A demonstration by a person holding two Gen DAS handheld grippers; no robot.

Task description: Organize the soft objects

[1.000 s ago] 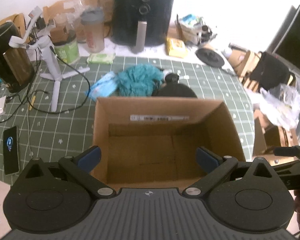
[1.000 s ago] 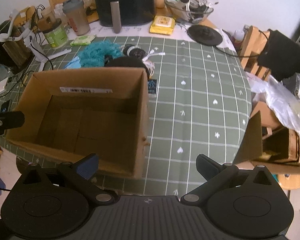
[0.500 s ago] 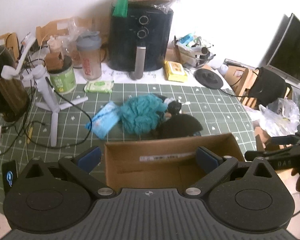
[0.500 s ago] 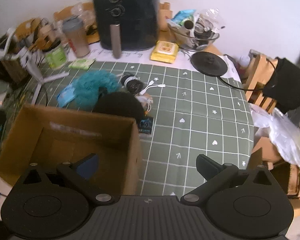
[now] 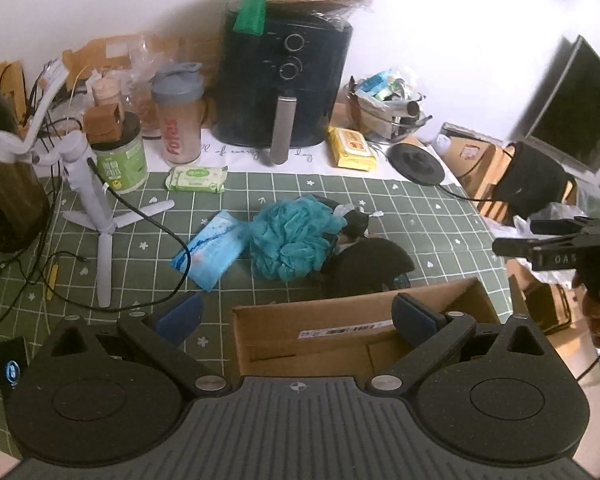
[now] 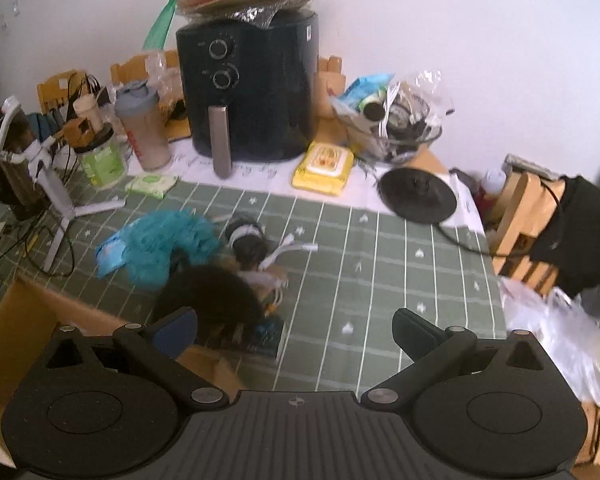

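Two handheld grippers raised side by side, both empty.

The left gripper is level, its blue-padded fingers spread wide with nothing between them. The right gripper has its jaws equally wide apart; seen from the left wrist view, it juts in at the right edge, a hand wrapped around its grip.

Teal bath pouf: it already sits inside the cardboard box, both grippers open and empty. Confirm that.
Not inside. The left wrist view shows the teal bath pouf lying on the green tablecloth behind the cardboard box. The left gripper and right gripper are indeed open and empty.
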